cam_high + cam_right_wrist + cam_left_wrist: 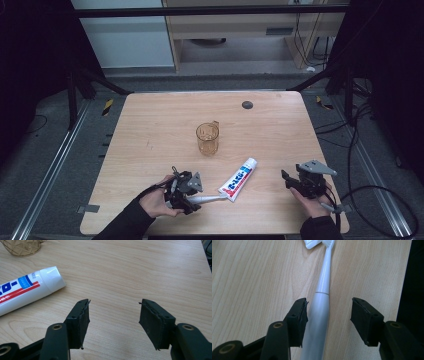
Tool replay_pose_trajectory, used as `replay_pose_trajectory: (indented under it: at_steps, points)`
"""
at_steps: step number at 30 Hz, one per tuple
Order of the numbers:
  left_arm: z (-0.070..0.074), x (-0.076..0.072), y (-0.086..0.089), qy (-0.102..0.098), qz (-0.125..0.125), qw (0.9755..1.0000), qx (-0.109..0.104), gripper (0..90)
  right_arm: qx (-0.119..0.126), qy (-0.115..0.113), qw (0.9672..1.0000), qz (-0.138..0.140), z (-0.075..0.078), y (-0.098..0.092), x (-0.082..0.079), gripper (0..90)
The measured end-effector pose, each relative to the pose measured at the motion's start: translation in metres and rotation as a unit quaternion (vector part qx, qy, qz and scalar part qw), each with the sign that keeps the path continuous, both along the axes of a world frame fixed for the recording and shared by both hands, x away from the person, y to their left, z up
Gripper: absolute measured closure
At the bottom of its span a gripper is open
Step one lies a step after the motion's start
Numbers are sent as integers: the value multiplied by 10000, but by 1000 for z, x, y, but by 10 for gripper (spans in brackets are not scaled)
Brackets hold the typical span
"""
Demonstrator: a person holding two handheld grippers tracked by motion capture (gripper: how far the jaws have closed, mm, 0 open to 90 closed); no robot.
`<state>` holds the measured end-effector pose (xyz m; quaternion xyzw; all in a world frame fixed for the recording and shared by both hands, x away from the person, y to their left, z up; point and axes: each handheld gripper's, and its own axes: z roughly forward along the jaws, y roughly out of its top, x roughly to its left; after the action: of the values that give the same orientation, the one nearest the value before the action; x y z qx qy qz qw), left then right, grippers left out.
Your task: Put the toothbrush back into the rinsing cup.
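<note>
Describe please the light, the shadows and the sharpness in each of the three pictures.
High view: the table is evenly lit, the surroundings are nearly black, and the amber cup looks soft. Left gripper view: the toothbrush carries a bright glare stripe, and its near handle blurs. Right gripper view: the toothpaste tube is sharp, with a soft shadow under its cap.

a light wooden table (150,120) carries an amber glass cup (207,138) standing near its middle. nearer lies a white toothpaste tube (239,179), and a white toothbrush (206,199) lies left of the tube's near end. a dark round disc (247,105) sits near the far edge.
</note>
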<state>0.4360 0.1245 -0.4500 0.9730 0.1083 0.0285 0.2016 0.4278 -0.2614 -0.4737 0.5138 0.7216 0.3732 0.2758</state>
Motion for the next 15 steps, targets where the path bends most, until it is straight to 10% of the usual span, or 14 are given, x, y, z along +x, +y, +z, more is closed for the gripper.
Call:
replay_pose_trajectory:
  at_steps: [15]
  points:
    - [-10,7,-5,-88,-58,9996,273,525,-32,19,10000,9,-1,0,1,407]
